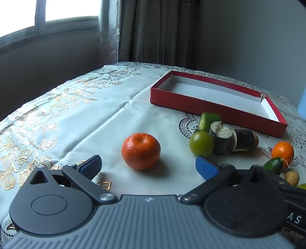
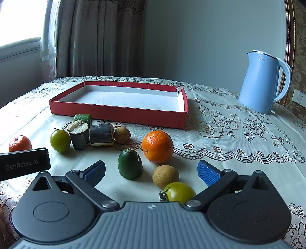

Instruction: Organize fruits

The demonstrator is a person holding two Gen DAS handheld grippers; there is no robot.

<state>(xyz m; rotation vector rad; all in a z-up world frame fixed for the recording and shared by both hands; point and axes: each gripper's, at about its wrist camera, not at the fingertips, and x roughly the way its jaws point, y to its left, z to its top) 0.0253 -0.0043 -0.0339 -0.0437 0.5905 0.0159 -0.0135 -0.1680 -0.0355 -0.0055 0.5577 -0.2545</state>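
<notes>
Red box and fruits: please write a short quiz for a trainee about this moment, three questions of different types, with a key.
1. True or false: the red box already holds fruit.
2. Which fruit lies straight ahead of the left gripper? A) green tomato B) orange C) kettle
3. Fill in: both grippers, also the right gripper, stand ____.

Key: 1 false; 2 B, the orange; 3 open.

Dim daylight from blown-out window [image 1: 63, 9]; soft shadows, fisheye-bent edges.
</notes>
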